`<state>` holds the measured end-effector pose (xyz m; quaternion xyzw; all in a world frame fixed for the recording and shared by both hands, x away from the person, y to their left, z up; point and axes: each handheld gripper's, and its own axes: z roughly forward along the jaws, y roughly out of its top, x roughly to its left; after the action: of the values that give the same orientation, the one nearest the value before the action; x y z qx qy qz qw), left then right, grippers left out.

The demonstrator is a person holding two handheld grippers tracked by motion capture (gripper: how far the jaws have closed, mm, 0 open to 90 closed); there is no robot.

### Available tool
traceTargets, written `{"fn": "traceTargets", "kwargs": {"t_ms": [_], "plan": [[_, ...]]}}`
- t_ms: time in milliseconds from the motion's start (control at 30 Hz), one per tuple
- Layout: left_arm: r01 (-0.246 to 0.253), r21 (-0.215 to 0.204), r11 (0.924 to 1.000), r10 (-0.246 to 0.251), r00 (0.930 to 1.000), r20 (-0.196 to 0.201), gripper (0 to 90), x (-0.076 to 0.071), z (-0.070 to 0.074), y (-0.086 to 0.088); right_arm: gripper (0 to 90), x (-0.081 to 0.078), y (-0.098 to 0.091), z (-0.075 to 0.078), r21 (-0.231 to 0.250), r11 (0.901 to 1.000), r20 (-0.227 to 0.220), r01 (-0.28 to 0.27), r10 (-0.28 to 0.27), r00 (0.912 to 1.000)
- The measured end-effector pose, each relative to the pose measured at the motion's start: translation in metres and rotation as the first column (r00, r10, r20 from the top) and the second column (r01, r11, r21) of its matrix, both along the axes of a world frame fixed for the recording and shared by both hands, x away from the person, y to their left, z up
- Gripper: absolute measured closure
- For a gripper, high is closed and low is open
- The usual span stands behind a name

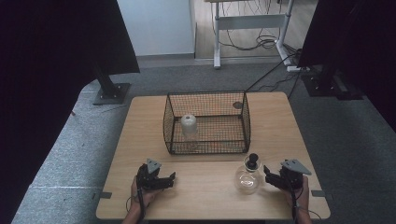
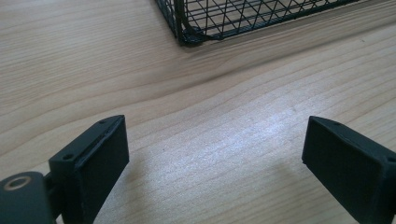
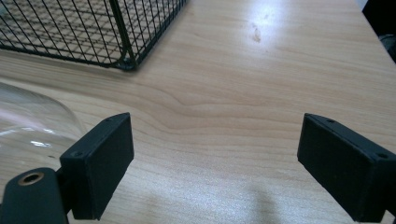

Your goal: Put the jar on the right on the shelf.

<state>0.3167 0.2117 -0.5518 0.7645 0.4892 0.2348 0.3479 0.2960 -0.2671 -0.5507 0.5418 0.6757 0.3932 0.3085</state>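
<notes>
The round clear glass flask with a black stopper (image 1: 248, 176) stands on the light wooden table (image 1: 205, 196), just beside the right gripper (image 1: 270, 175); it carries no readable label. Both the right and the left gripper (image 1: 169, 179) have jaws spread, holding nothing, near the black wire mesh basket (image 1: 207, 146).

Under your hands the pale wooden table (image 1: 205, 196) is smooth, with fine grain and a soft sheen at the upper middle of the right gripper view. Your right gripper (image 3: 212, 161) and left gripper (image 2: 215, 161) carry matt black plastic jaws with flat, faintly textured pads. The round clear glass flask with a black stopper (image 1: 248, 176) is glossy. The black wire-mesh metal basket (image 1: 206, 145) looks thin and semi-matt; the white frosted jar (image 1: 188, 125) inside looks dull.
</notes>
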Motion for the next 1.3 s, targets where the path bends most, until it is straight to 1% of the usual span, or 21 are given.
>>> {"fn": "traceTargets", "kwargs": {"t_ms": [167, 567, 933, 1300], "plan": [[-0.001, 0.002, 1.0000, 0.001, 1.0000, -0.001, 6.9, 0.001, -0.001, 0.000, 10.8, -0.007, -0.001, 0.007, 0.019, 0.9998, 0.023, -0.004, 0.004, 0.9997], [-0.007, 0.001, 1.0000, 0.007, 1.0000, -0.004, 7.0, 0.002, -0.002, 0.002, 10.9, -0.016, 0.003, 0.016, 0.017, 0.9996, 0.053, -0.024, 0.023, 0.9983], [-0.007, 0.004, 1.0000, 0.007, 1.0000, -0.007, 7.0, 0.002, -0.002, 0.001, 11.0, -0.024, 0.007, 0.023, 0.010, 0.9992, 0.074, -0.038, 0.038, 0.9965], [-0.005, 0.006, 1.0000, 0.005, 0.9999, -0.016, 6.9, 0.003, -0.002, 0.001, 11.1, -0.035, 0.010, 0.031, -0.018, 0.9985, 0.094, -0.052, 0.053, 0.9941]]}}
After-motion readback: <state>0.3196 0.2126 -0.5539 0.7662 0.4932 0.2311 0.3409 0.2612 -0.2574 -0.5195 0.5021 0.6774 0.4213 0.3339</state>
